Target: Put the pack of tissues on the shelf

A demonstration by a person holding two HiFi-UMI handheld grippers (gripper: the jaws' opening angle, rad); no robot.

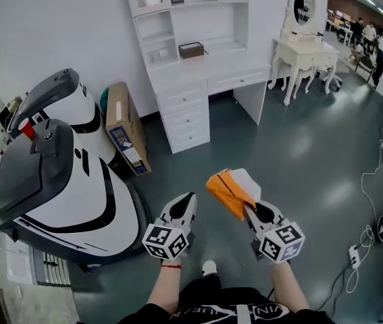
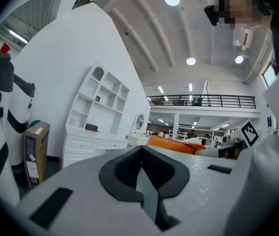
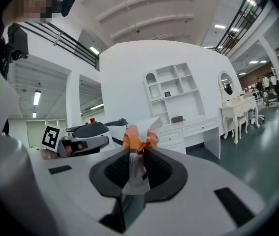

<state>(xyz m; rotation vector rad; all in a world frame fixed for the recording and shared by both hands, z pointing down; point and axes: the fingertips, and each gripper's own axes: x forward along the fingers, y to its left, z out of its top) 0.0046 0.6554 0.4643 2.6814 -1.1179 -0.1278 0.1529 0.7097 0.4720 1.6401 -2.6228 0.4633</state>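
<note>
**Little print to read**

At 6 o'clock in the head view, the black shirt (image 1: 235, 312) carries white capitals, cut off by the picture's edge; they look like "UEN" and "VIN". At 10 o'clock, the box (image 1: 125, 127) has a blue printed panel and a white label, both too small to read.

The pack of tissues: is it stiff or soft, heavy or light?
Probably soft: the pack of tissues is held by a crinkled film edge in the right gripper. Likely light, as that thin pinch carries it. The smooth film might slip.
</note>
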